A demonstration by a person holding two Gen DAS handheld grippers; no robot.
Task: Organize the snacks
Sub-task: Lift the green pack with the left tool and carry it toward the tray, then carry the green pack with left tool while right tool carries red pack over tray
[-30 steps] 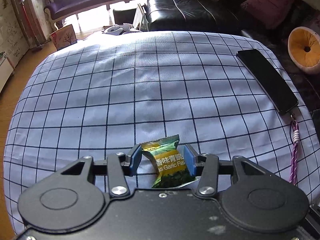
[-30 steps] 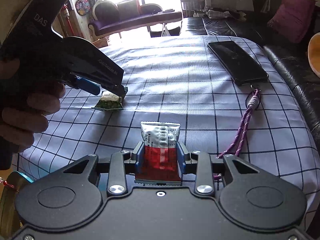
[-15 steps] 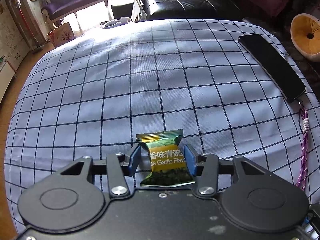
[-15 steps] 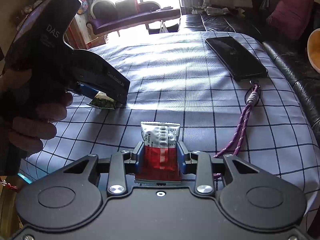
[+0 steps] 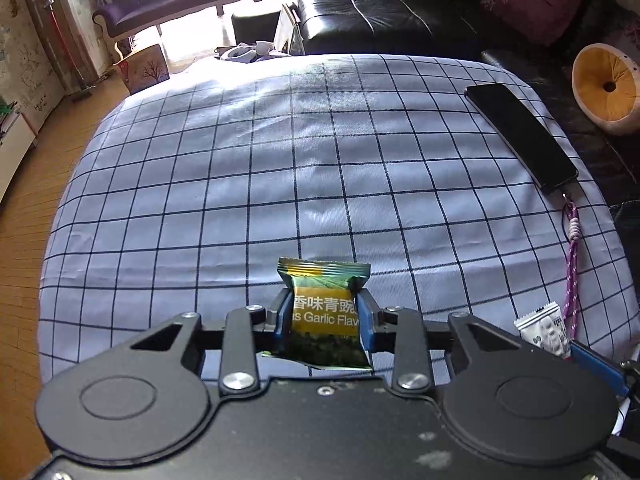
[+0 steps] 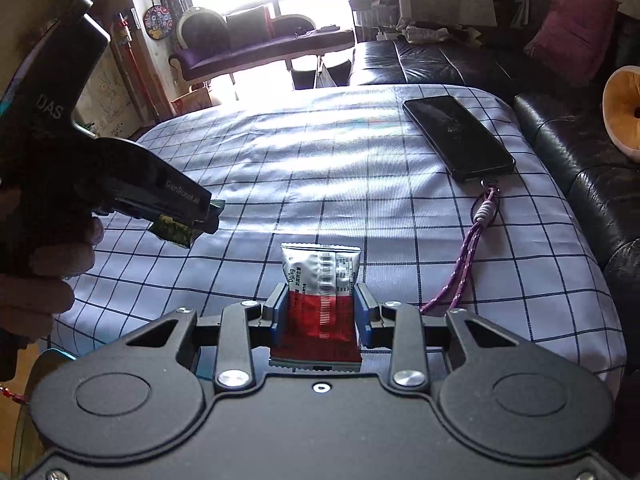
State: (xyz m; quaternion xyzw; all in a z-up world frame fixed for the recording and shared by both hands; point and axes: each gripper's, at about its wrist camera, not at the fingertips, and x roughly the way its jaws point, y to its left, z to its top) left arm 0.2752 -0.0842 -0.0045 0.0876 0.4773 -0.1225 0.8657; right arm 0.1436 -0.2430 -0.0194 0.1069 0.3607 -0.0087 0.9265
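Note:
My left gripper (image 5: 323, 314) is shut on a green and yellow garlic snack packet (image 5: 325, 312) and holds it lifted above the checked tablecloth (image 5: 280, 184). It also shows in the right wrist view (image 6: 200, 216) at the left, with the packet (image 6: 174, 232) hanging under its fingers. My right gripper (image 6: 319, 312) is shut on a red and silver snack packet (image 6: 320, 300), held above the cloth. That packet's white end (image 5: 546, 330) shows at the lower right of the left wrist view.
A black phone (image 5: 520, 140) with a purple lanyard (image 5: 572, 264) lies at the table's right edge; both show in the right wrist view too, phone (image 6: 458, 136) and lanyard (image 6: 472, 248). A black leather sofa (image 6: 560, 128) stands beyond the right side.
My left gripper has risen off the cloth with the green packet, which now sits straight between the fingers. The right gripper has lifted slightly with the red packet.

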